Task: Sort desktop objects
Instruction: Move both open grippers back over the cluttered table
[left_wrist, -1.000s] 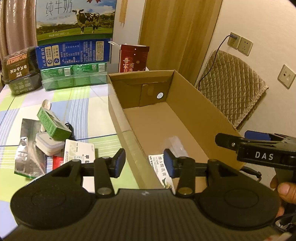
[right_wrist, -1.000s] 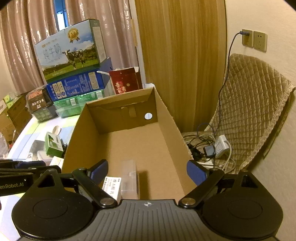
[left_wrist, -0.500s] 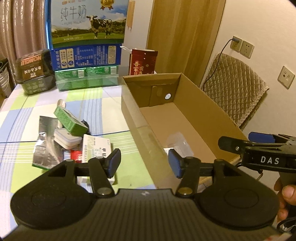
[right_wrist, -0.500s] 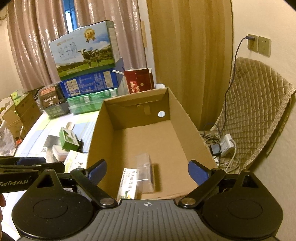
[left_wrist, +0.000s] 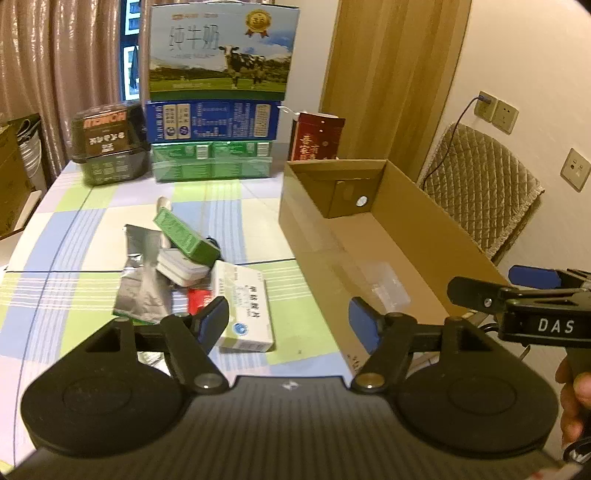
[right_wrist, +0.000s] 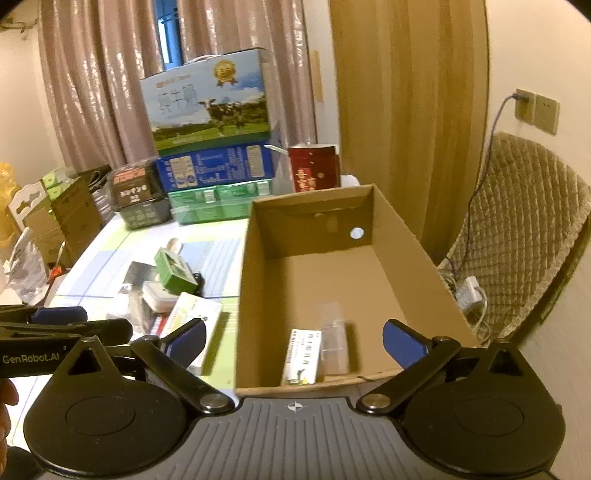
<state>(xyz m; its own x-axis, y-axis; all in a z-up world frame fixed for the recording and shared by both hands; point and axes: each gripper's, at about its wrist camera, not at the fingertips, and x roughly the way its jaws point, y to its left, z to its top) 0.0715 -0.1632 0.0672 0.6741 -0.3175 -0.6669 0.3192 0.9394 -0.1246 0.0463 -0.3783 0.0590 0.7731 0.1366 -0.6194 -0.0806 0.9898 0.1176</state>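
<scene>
Open cardboard box (right_wrist: 258, 295) on the counter (left_wrist: 92, 221), two items inside, a pile waiting beside it.

In the box, at its near end, a white-and-green carton (right_wrist: 303, 356) lies touching a clear plastic case (right_wrist: 334, 345) (the rest of the floor is bare cardboard). Left of the box, a white medicine box (left_wrist: 245, 306) lies nearest, with a green box (left_wrist: 184, 236) propped on a white case (left_wrist: 181, 266), a silver foil pouch (left_wrist: 142, 280) and something red underneath. Stacked milk cartons (left_wrist: 218, 48) stand at the counter's far edge. The left hand-held gripper (left_wrist: 289, 321) hovers over the white medicine box and the box wall, jaws wide, holding nothing; the right hand-held gripper (right_wrist: 293, 341) hangs above the box's near end, equally spread and unladen.
</scene>
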